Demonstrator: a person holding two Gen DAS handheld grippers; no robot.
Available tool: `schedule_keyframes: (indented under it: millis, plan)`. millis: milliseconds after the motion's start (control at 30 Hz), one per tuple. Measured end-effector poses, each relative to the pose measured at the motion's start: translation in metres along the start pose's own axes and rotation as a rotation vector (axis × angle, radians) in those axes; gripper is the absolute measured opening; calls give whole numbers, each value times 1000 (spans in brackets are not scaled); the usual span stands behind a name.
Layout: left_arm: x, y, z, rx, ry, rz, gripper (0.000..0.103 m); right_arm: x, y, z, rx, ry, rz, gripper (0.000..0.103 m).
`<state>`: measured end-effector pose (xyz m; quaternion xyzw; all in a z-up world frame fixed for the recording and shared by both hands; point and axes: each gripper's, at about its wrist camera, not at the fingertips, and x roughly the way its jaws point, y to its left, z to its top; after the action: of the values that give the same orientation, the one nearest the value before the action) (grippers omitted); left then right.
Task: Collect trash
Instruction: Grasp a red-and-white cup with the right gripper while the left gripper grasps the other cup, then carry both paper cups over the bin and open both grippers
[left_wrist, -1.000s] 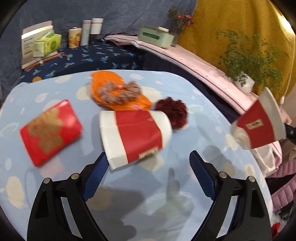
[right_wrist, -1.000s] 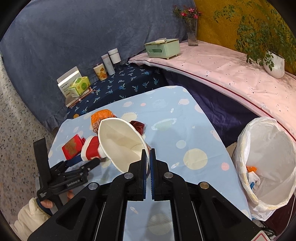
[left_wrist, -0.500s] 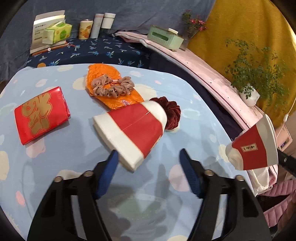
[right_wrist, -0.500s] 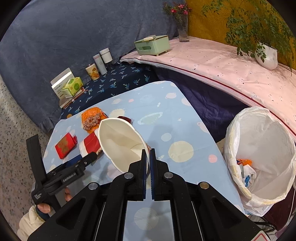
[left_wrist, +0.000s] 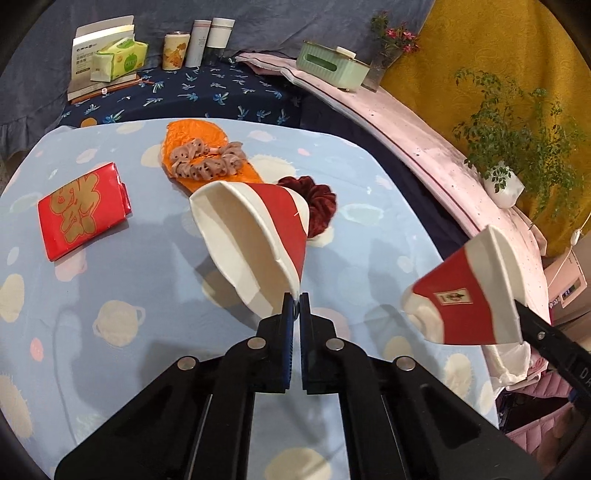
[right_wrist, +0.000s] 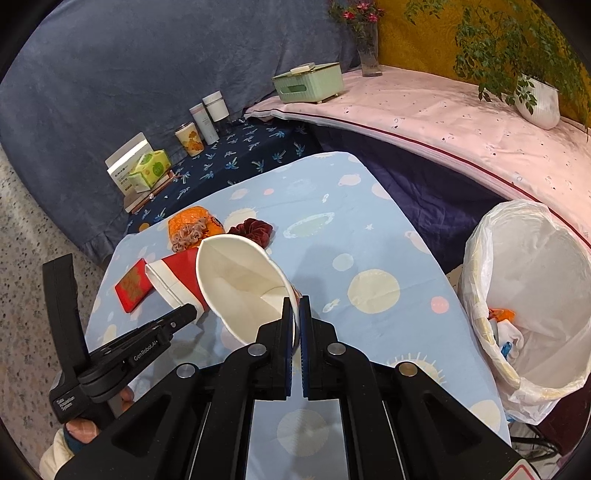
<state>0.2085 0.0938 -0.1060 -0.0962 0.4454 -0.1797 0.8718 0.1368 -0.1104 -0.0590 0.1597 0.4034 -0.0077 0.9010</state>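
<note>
My left gripper (left_wrist: 297, 299) is shut on the rim of a red-and-white paper cup (left_wrist: 255, 243) and holds it tilted above the blue table. My right gripper (right_wrist: 296, 306) is shut on the rim of a second red-and-white paper cup (right_wrist: 243, 288), held above the table; that cup also shows in the left wrist view (left_wrist: 469, 291). A white-lined trash bin (right_wrist: 532, 295) with some trash inside stands off the table's right side. A red packet (left_wrist: 83, 214), an orange wrapper (left_wrist: 195, 142) and a dark red scrunchie (left_wrist: 317, 203) lie on the table.
A pinkish scrunchie (left_wrist: 207, 162) lies on the orange wrapper. Behind the table a dark blue surface holds a tissue box (left_wrist: 118, 59) and several cans (left_wrist: 175, 51). A pink ledge at the right carries a green box (right_wrist: 308, 81) and a potted plant (right_wrist: 535, 99).
My left gripper closed on the lying cup's rim and lifted it off the table. My right gripper kept hold of its cup and moved slightly toward the bin side.
</note>
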Motion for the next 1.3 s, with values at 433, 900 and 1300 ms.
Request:
schedule_keyframes:
  millis: [433,900,1300]
  plan:
    - [-35,-85,-6,100,-18,-38,2,-44,-29,7,52,-89,14,3]
    - [-52,-194,-25,247,-23,-97,2,-99,-107,11,169,-193,-33,3]
    - [-41,-272,-41,370,3,-147,3,-127,-179,5,278,-240,-93,3]
